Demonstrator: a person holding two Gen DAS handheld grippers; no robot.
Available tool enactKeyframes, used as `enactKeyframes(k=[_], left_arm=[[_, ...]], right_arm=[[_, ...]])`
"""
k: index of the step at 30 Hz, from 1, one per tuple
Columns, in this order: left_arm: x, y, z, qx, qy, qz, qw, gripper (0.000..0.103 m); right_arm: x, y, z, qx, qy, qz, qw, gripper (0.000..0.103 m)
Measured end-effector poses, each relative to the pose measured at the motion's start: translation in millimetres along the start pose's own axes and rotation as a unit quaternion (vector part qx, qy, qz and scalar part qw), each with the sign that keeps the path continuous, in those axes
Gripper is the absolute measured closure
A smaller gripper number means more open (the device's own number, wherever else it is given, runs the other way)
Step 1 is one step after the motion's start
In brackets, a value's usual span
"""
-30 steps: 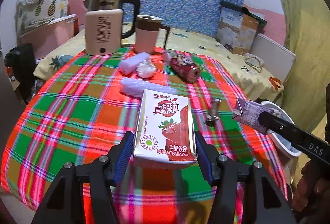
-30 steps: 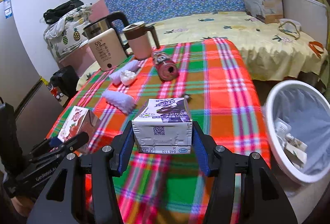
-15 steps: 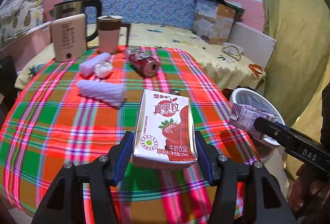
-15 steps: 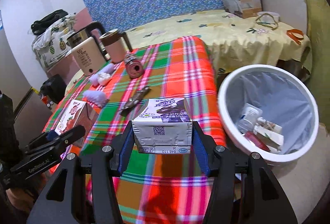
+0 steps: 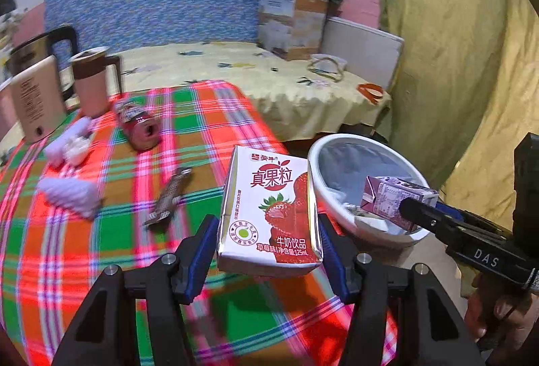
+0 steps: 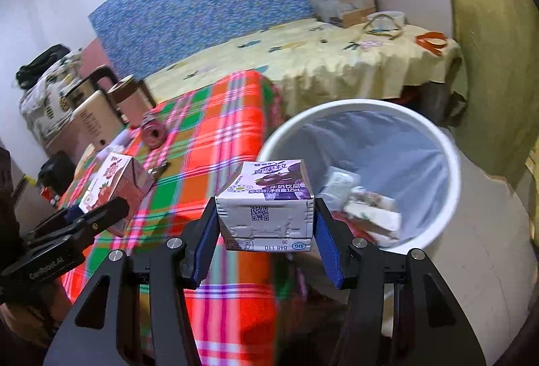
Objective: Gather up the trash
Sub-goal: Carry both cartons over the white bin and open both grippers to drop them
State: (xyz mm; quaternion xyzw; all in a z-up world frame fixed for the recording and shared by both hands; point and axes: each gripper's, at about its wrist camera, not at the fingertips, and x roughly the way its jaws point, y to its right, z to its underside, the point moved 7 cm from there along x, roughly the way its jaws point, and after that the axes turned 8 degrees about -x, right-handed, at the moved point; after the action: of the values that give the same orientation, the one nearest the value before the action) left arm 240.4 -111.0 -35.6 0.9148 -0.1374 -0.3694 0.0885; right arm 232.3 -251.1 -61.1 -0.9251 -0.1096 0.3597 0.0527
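My left gripper [image 5: 267, 251] is shut on a red-and-white strawberry milk carton [image 5: 271, 211] and holds it above the right edge of the plaid table. My right gripper [image 6: 266, 231] is shut on a purple milk carton [image 6: 266, 201] and holds it just left of the white trash bin [image 6: 448, 177], which has several pieces of trash inside. The left wrist view shows the purple carton [image 5: 394, 201] over the bin's rim [image 5: 316, 184]. The right wrist view shows the strawberry carton [image 6: 114, 180] at left.
On the plaid tablecloth [image 5: 50, 251] lie a red can [image 5: 139, 125] on its side, a dark wrapper [image 5: 168, 196], white crumpled tissues [image 5: 69, 196], a kettle [image 5: 32, 96] and a brown mug [image 5: 92, 79]. A bed with a yellow sheet [image 5: 286, 90] stands behind.
Both grippers have swung right with their cartons, away from the table's middle toward the bin. The bin now sits much closer in both views.
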Motion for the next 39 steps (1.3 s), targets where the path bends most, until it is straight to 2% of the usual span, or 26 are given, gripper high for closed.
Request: enactKeyframes(k=[8,20,33,39], left_arm=[[34,49,-2,0.036,-0.022,0.038,0.9984,0.045],[72,90,-5,0.064,-0.049,0.077,0.9938,0.045],[99,103,-4,0.068,-0.076,0.097,0.9900,0.044],[99,101,-6,0.063,-0.072,0.099,0.9904,0.044]], right_arm=[[-3,35,4,0.024,-0.002,0.030,0.999,0.048],[3,62,11,0.039,-0.017,0.050,0.998,0.048],[7,76,17,0.046,-0.037,0.061,0.996,0.047],[7,78,17,0.046,-0.034,0.061,0.996,0.046]])
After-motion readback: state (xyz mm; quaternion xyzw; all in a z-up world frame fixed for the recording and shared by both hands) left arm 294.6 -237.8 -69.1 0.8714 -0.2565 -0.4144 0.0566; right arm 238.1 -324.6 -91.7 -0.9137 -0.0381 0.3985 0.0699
